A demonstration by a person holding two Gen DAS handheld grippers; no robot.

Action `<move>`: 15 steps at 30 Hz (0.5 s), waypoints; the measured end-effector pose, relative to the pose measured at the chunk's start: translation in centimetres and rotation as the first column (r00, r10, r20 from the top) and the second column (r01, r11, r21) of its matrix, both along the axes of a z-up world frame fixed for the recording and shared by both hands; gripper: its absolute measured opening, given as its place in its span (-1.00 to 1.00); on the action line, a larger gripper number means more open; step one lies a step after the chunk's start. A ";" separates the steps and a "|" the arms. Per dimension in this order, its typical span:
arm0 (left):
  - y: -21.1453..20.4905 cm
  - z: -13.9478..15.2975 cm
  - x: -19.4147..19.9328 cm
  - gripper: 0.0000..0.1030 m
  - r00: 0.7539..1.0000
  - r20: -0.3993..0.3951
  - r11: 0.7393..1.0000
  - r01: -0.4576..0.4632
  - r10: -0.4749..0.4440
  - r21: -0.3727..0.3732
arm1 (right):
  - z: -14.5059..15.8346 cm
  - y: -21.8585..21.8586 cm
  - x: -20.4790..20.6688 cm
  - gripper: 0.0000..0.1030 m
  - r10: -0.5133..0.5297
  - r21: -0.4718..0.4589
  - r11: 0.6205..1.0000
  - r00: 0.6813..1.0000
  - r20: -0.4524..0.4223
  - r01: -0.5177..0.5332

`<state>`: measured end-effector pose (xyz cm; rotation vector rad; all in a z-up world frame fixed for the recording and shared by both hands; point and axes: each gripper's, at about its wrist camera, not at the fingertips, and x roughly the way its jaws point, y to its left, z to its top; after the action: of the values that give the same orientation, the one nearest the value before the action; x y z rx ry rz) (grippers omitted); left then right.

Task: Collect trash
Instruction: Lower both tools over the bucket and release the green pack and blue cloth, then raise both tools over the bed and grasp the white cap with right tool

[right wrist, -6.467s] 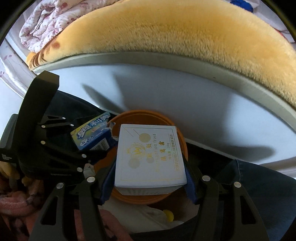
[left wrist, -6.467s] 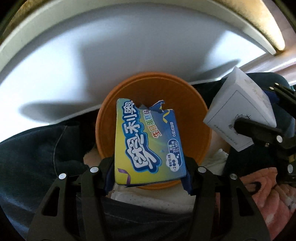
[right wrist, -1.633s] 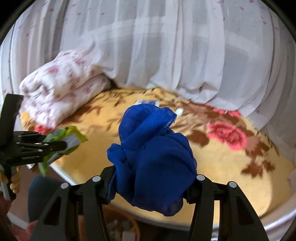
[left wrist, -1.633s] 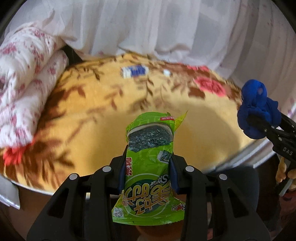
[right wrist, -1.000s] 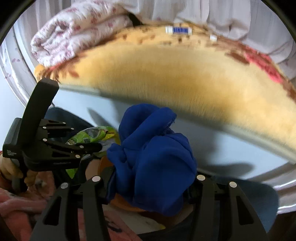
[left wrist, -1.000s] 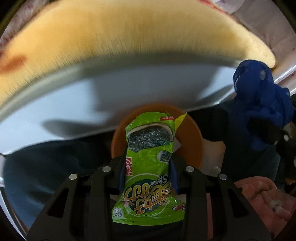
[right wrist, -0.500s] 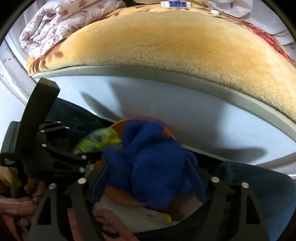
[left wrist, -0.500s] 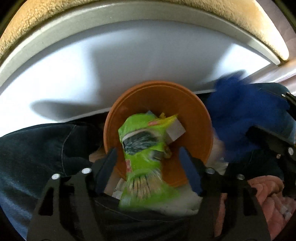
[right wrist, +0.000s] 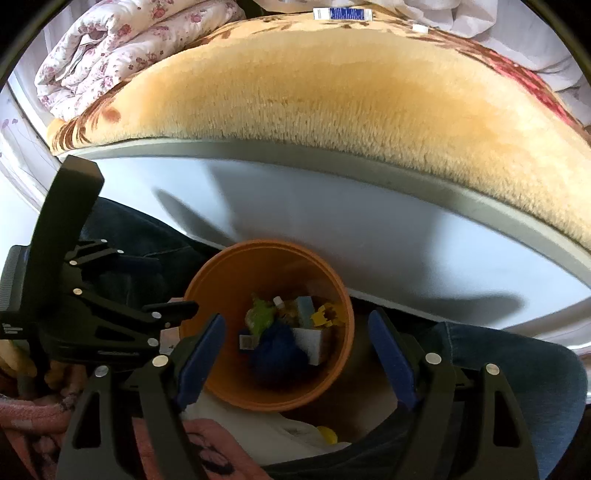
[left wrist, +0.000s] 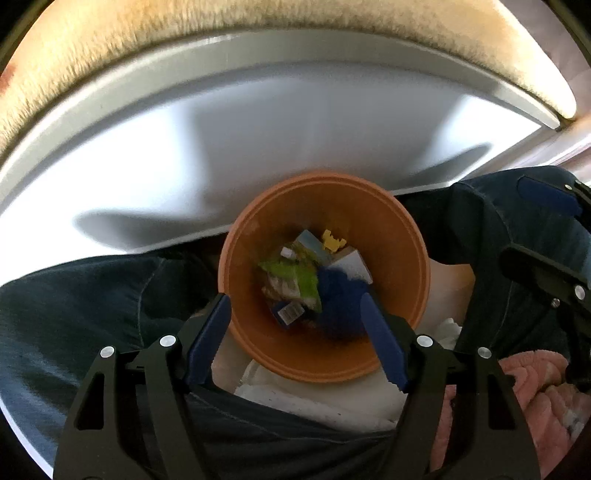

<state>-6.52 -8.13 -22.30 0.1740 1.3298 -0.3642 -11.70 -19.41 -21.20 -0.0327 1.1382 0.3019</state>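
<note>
An orange bin (left wrist: 402,258) (right wrist: 221,291) stands on the floor between a person's legs, right under both grippers. Inside lie a green snack wrapper (left wrist: 295,275) (right wrist: 260,317), a blue cloth (left wrist: 340,299) (right wrist: 280,349), a white box and other scraps. My left gripper (left wrist: 293,297) hangs over the bin's near rim, its jaws opening with nothing between them. My right gripper (right wrist: 295,315) is also above the bin, jaws opening and empty. The right wrist view has the left gripper (right wrist: 173,312) at the bin's left side.
A bed with a yellow plush blanket (right wrist: 332,92) and a white frame (left wrist: 258,129) rises just behind the bin. A folded floral quilt (right wrist: 110,48) and a small blue-and-white pack (right wrist: 341,14) lie on it. Jeans-clad legs (left wrist: 92,295) flank the bin; pink fabric (left wrist: 535,387) lies at the lower right.
Both grippers opened and let go: the green wrapper dropped from the left and the blue cloth from the right, and both now lie in the orange bin.
</note>
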 end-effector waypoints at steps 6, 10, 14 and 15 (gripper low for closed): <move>0.4 5.0 0.0 0.45 0.990 0.138 0.999 0.029 -0.023 -0.040 | 4.5 -0.6 0.1 0.64 -0.001 -0.013 1.000 0.992 0.125 0.003; 1.2 10.3 0.9 0.61 0.955 0.298 0.998 0.018 0.003 -0.068 | 8.8 -2.2 1.4 0.68 -0.034 0.023 0.999 0.970 0.242 0.030; 2.0 14.4 3.2 0.77 0.913 0.404 0.995 -0.009 0.048 -0.099 | 12.3 -3.8 4.6 0.70 -0.082 0.026 0.997 0.936 0.341 0.078; 2.2 15.0 3.9 0.77 0.905 0.422 0.995 -0.017 0.057 -0.099 | 12.8 -4.3 5.3 0.70 -0.089 0.028 0.996 0.931 0.355 0.085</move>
<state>-2.62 -5.97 -7.29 0.1401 0.8811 -0.3323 -6.39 -23.72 -8.38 -0.0245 0.7743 0.2128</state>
